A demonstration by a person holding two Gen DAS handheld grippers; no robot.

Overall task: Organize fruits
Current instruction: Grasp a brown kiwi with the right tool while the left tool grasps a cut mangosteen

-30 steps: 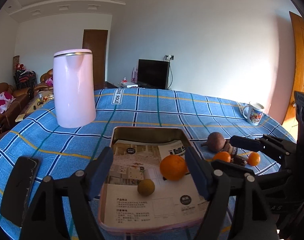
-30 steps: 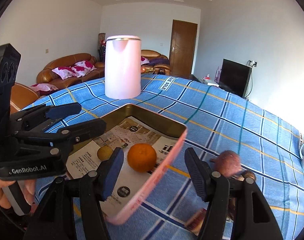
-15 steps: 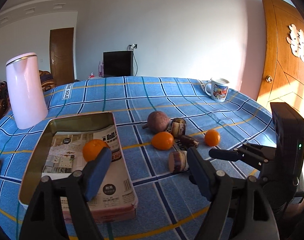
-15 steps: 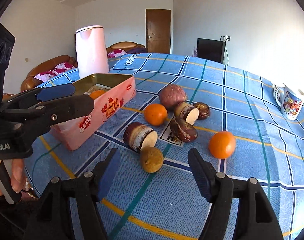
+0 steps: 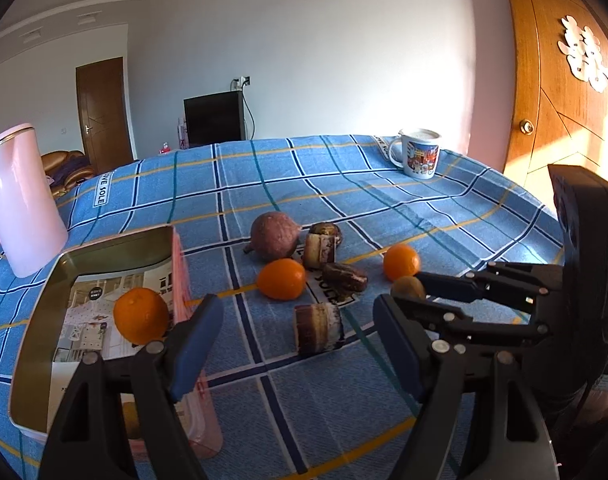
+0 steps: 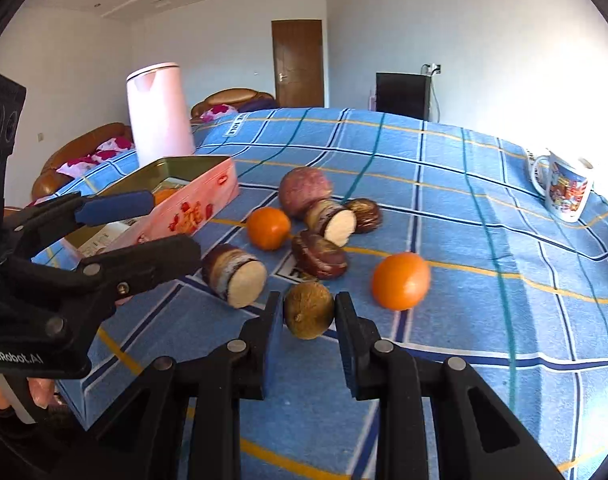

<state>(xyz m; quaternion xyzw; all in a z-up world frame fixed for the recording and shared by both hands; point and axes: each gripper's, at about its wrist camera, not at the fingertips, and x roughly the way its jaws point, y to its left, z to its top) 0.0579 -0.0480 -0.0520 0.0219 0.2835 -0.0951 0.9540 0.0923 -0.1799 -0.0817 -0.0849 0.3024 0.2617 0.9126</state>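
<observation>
Right gripper (image 6: 308,316) jaws are closed around a small brownish-green fruit (image 6: 309,310) near the worktop's front edge, likely for transfer to the tin (image 6: 192,204). Left gripper (image 5: 296,344) jaws are held wide, empty.

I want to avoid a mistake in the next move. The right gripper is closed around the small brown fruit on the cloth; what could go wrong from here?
1. The brown fruit is round and held only at its sides by the right gripper; it may slip when lifted.
2. The orange and a cut brown piece lie close by and could be knocked.
3. The left gripper hangs open beside the pink tin, possibly blocking the way in.
</observation>
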